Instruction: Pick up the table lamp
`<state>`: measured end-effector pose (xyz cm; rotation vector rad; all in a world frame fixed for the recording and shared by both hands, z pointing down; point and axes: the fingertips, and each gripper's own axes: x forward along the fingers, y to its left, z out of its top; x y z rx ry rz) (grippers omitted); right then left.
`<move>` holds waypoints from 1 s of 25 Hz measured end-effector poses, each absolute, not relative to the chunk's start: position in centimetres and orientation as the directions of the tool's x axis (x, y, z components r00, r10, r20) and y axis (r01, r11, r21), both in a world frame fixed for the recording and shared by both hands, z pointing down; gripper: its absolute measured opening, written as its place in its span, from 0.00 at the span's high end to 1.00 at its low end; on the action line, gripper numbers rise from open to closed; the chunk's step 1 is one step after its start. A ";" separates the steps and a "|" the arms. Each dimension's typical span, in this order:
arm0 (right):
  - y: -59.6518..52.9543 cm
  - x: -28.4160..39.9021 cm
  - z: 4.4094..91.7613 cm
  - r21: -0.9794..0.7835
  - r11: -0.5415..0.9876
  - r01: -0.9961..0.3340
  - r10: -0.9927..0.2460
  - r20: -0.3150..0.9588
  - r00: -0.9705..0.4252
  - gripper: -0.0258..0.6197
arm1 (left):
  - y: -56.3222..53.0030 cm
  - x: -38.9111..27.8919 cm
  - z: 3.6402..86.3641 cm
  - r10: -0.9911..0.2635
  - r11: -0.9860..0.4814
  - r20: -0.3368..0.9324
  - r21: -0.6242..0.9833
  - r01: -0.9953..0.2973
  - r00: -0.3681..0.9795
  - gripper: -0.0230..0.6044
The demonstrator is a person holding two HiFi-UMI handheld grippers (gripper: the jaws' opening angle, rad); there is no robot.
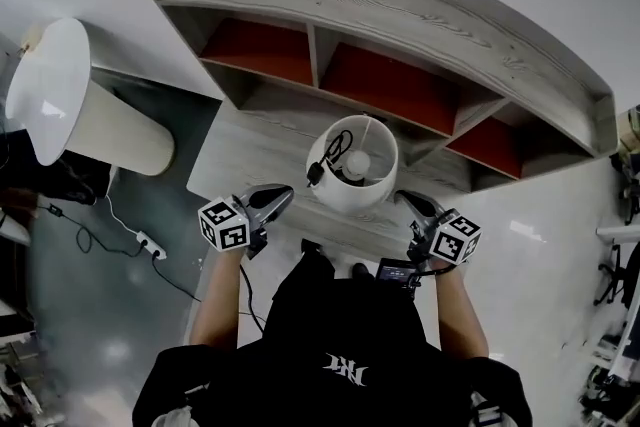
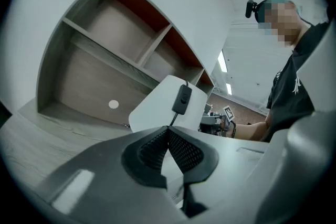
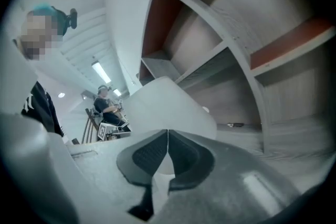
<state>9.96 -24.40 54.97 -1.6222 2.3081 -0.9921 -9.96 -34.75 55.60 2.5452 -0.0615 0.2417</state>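
Note:
The table lamp [image 1: 352,164] has a white drum shade and stands on the grey wooden desk [image 1: 240,155], its bulb showing from above. A black cord with an inline switch [image 1: 317,172] hangs on the shade's left side. My left gripper [image 1: 285,195] is just left of the shade, shut and empty. My right gripper [image 1: 405,198] is just right of it, also shut with nothing between the tips. In the left gripper view the shade [image 2: 157,105] and switch [image 2: 182,99] sit right beyond the closed jaws. The right gripper view shows the shade [image 3: 168,105] close ahead.
A curved grey shelf unit [image 1: 400,25] with red-backed compartments rises behind the lamp. A large white floor lamp shade [image 1: 60,95] stands at the left, with a power strip [image 1: 150,245] and cable on the floor. A seated person [image 3: 105,105] is in the distance.

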 end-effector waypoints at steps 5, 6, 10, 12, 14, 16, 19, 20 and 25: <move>-25.4 11.1 55.6 -0.653 0.097 -0.751 -0.912 0.245 -0.330 0.87 | -38.3 -9.1 57.7 0.116 -0.793 0.228 0.607 -0.048 0.967 0.96; -25.4 11.2 55.7 -0.670 0.083 -0.738 -0.917 0.239 -0.320 0.87 | -38.8 -8.8 58.0 0.139 -0.782 0.223 0.623 -0.031 0.965 0.96; -25.2 11.5 55.9 -0.728 0.039 -0.685 -0.934 0.216 -0.283 0.86 | -39.7 -7.6 59.3 0.246 -0.713 0.199 0.700 0.037 0.949 0.90; -25.5 12.0 56.7 -0.747 0.033 -0.664 -0.938 0.206 -0.278 0.86 | -40.2 -7.0 60.2 0.291 -0.696 0.206 0.716 0.059 0.934 0.88; -25.6 12.4 57.6 -0.765 0.035 -0.643 -0.937 0.198 -0.287 0.85 | -40.5 -6.5 60.9 0.328 -0.672 0.197 0.736 0.082 0.924 0.86; -25.8 12.5 58.4 -0.786 0.052 -0.616 -0.933 0.181 -0.311 0.83 | -40.8 -6.0 61.3 0.362 -0.629 0.163 0.770 0.111 0.918 0.85; -26.1 12.3 59.1 -0.830 0.096 -0.550 -0.931 0.121 -0.345 0.80 | -41.2 -5.4 61.2 0.398 -0.534 0.074 0.829 0.166 0.914 0.85; -26.1 12.4 59.5 -0.842 0.096 -0.531 -0.932 0.112 -0.345 0.79 | -41.2 -5.3 61.1 0.407 -0.504 0.045 0.844 0.183 0.912 0.85; -25.7 13.6 61.7 -0.889 0.062 -0.455 -0.929 0.115 -0.352 0.77 | -42.1 -4.8 60.3 0.368 -0.390 -0.044 0.899 0.198 0.929 0.80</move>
